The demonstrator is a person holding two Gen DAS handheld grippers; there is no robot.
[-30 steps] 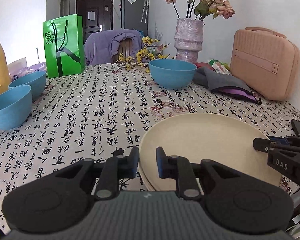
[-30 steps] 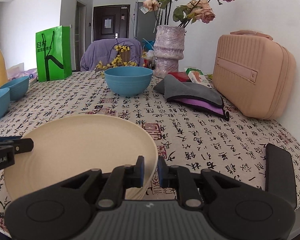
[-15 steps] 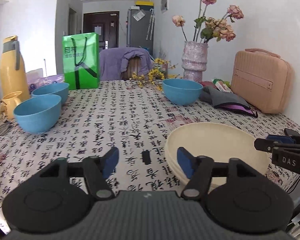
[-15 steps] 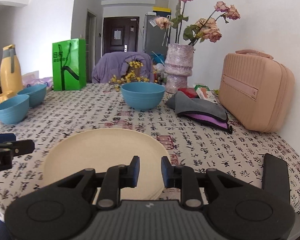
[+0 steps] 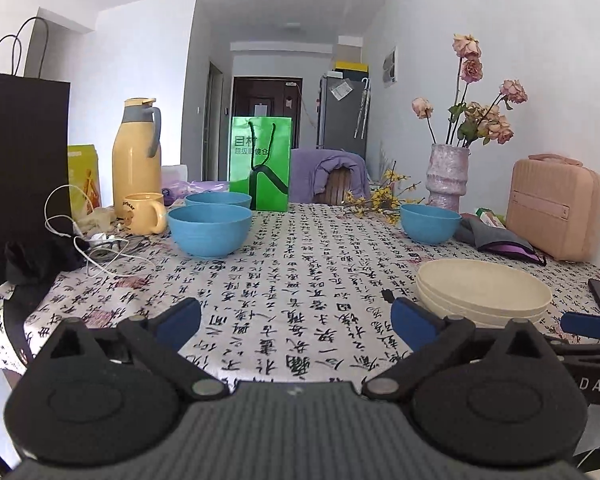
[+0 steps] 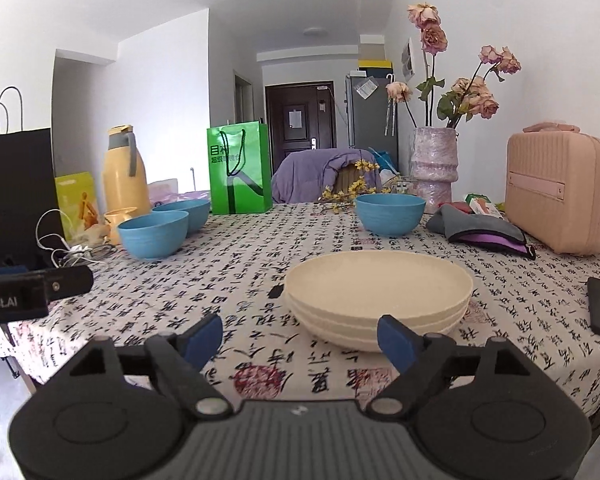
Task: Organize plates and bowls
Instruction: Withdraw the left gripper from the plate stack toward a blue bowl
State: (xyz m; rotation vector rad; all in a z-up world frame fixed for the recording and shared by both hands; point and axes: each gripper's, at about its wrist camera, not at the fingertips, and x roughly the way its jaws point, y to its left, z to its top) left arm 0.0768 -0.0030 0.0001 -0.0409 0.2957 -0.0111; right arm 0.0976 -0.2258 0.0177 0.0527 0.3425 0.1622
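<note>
both the left hand-held gripper (image 5: 296,322) and the right hand-held gripper (image 6: 300,340) have just been opening and hold nothing; the cream plates (image 6: 378,296) sit stacked near the bench's near edge, likely gathered there, blue bowls (image 5: 209,229) still scattered.

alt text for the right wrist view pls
The open right gripper hovers before a stack of cream plates on a calligraphy-print tablecloth, gripping nothing. Three blue bowls sit farther back.

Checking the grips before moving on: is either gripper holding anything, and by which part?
Nothing is held. The left gripper and right gripper are open, jaws just opened, nothing between them; the stacked plates rest free.
</note>
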